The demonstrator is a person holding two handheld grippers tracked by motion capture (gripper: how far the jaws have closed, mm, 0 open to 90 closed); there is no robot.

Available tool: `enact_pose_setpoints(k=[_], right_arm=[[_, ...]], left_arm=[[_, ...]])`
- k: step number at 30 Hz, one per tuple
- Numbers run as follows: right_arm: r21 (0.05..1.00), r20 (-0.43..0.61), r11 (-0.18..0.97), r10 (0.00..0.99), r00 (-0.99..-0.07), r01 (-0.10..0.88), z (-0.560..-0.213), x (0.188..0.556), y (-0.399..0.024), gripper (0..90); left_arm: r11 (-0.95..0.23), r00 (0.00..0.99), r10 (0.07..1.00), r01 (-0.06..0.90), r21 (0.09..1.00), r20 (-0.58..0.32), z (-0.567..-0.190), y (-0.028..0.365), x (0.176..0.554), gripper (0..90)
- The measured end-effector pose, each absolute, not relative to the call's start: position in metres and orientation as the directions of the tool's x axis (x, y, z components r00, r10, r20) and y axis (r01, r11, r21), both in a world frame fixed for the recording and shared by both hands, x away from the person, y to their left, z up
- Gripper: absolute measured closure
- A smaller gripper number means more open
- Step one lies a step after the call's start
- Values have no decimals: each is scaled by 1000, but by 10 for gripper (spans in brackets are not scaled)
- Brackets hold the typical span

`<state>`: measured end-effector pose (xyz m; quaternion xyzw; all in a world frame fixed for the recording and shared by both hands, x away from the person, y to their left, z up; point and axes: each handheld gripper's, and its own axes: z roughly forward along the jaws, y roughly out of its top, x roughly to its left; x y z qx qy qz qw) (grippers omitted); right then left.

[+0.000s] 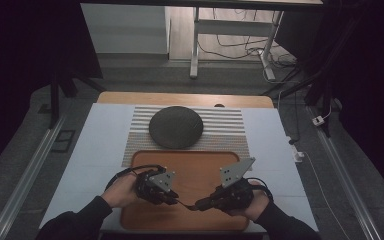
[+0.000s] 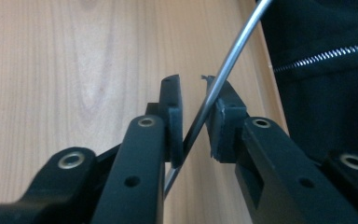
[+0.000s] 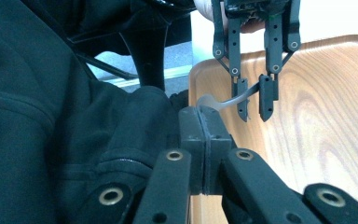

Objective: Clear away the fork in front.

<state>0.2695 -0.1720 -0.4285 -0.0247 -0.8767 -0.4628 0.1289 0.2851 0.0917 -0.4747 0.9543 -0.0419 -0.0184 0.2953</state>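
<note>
Here the spoon (image 3: 223, 105) spans both tongs, left (image 2: 196, 116) and right (image 3: 204, 140).

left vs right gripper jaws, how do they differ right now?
1. Gap: the left gripper has its pads apart; the right gripper has its pads pressed together.
2. Hold: the metal utensil runs its thin shaft through the left gripper's gap, not clamped; the right gripper clamps the utensil's pale end.
3. Pose: in the high view their tips point toward each other.
Shared: both hang low over the wooden tray, on the same utensil.
</note>
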Motion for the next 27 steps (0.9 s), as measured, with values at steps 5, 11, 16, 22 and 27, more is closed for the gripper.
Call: enact_pose_setpoints(k=[5,11,16,22,27], right_arm=[[815,239,549,-33,-971,182,-428,273,-176,826],[812,216,546,47,-975,206,-430,276,-177,745],[812,190,538,124,-974,227,-428,277,-177,616],[811,148,525,243,-959,259,-429,278,-182,455],[805,123,516,337,-933,293,-430,278,-187,358]], left_arm=[[-828,990,-138,-103,552,-22,-476,90,282,826],[-835,989,-145,-103,540,-36,-477,88,279,855],[-834,995,-76,-27,552,-67,-474,92,281,856],[-838,994,29,84,539,-109,-469,98,279,856],[-833,986,98,155,531,-133,-467,104,279,855]])
